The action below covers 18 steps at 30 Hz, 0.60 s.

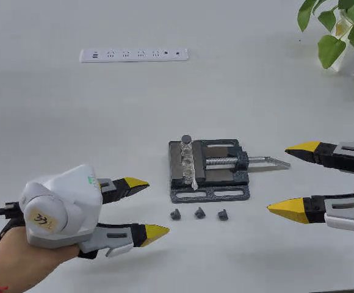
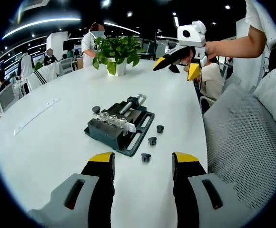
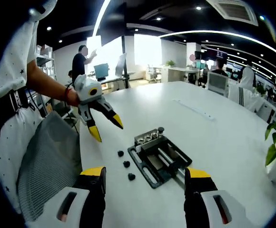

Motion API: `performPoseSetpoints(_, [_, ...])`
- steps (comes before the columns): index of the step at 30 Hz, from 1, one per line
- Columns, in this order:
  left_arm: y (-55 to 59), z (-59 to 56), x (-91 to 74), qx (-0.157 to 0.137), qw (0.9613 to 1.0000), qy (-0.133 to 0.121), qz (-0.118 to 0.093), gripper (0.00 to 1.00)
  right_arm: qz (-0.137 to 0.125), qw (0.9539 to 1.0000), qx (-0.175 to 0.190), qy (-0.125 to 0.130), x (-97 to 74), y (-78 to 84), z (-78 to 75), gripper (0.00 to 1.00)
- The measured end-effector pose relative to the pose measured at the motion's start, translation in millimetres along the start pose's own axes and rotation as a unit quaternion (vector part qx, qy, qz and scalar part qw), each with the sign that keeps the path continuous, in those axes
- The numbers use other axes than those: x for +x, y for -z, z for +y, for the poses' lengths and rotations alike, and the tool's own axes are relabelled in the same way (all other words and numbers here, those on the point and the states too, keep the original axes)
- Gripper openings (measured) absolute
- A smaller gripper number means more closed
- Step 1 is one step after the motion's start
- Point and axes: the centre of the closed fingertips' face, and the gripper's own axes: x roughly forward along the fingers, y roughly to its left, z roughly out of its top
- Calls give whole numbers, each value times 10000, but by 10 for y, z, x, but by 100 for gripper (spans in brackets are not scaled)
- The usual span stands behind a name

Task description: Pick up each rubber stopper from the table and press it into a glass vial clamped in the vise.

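White worktop (image 1: 55, 122) with a dark metal vise (image 1: 223, 177) at its middle, as seen in the head view. A row of clear glass vials (image 1: 188, 163) is clamped in the vise. The vial at the far end of the row is closed by a dark fitted stopper (image 1: 186, 139). The other vials are seen open, and nothing can be made out inside them. The vial at the near end appears tilted toward the front of the vise. Three loose stoppers (image 1: 199, 213) are laid in a line on the worktop just in front of the vise, apart from one another and from its base.

The left gripper (image 1: 145, 207) is held by a hand (image 1: 9, 262) at the lower left. Its yellow-tipped jaws are spread with nothing between them and are pointed toward the loose stoppers, near but apart. The right gripper (image 1: 294, 178) is held to the right of the vise, beyond the screw handle. Its jaws are likewise spread wide and empty. In the left gripper view it is seen raised clear of the worktop.

A tan label with dark handwritten characters is stuck on the rear of the left gripper, but the characters cannot be read with certainty. A white power strip (image 1: 134, 55) lies at the far side, its markings too small to read. A plant (image 1: 339, 27) stands at the far right corner.
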Motion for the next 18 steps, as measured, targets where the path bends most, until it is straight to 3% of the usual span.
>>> performPoseSetpoints(4, [21,-10,76,15,9999,31,117,40,-27,9999,108,2,-7,71,72,67])
performPoseSetpoints(18, [236,-40,305,39,9984,183,525,23,-267,9983,491,176,-128,254,56,67])
